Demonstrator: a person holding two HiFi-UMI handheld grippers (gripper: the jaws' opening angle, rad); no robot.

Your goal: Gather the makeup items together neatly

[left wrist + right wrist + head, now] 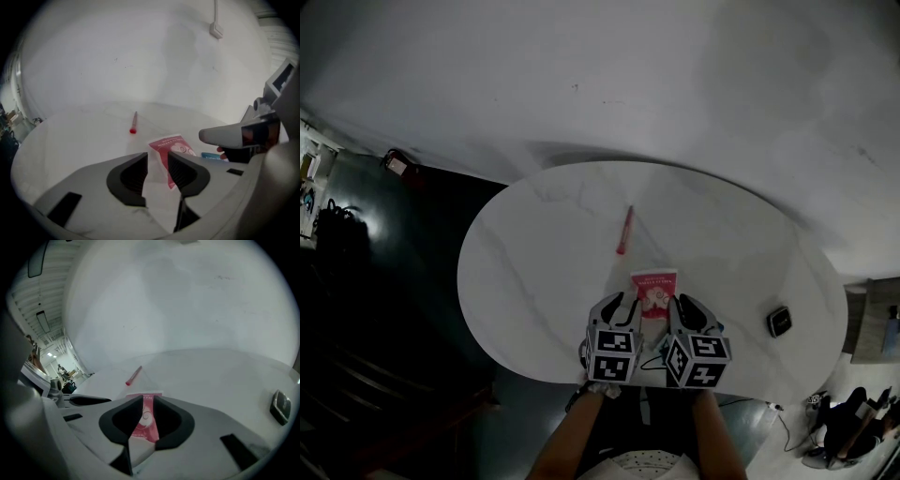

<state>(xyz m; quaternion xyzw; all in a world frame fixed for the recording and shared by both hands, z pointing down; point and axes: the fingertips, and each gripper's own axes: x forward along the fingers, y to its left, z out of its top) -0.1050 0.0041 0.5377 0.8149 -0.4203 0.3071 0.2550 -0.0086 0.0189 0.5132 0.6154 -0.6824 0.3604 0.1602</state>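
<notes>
A pink sachet (654, 289) lies flat on the white oval table (534, 244), its near end between my two grippers. A red pen (624, 231) lies further out, apart from the sachet. My left gripper (619, 303) sits just left of the sachet, jaws open and nothing in them; the left gripper view shows the sachet (169, 149) beyond them and the pen (134, 123) past it. My right gripper (682, 306) is at the sachet's right edge. In the right gripper view its jaws (148, 404) stand a narrow gap apart, with the sachet (145, 422) showing through it, lying on the table.
A small black square object (779, 321) rests near the table's right edge, also in the right gripper view (280, 405). A small blue packet (213, 157) lies under the right gripper (243, 136). The table's near edge is right below both grippers. Dark floor lies left.
</notes>
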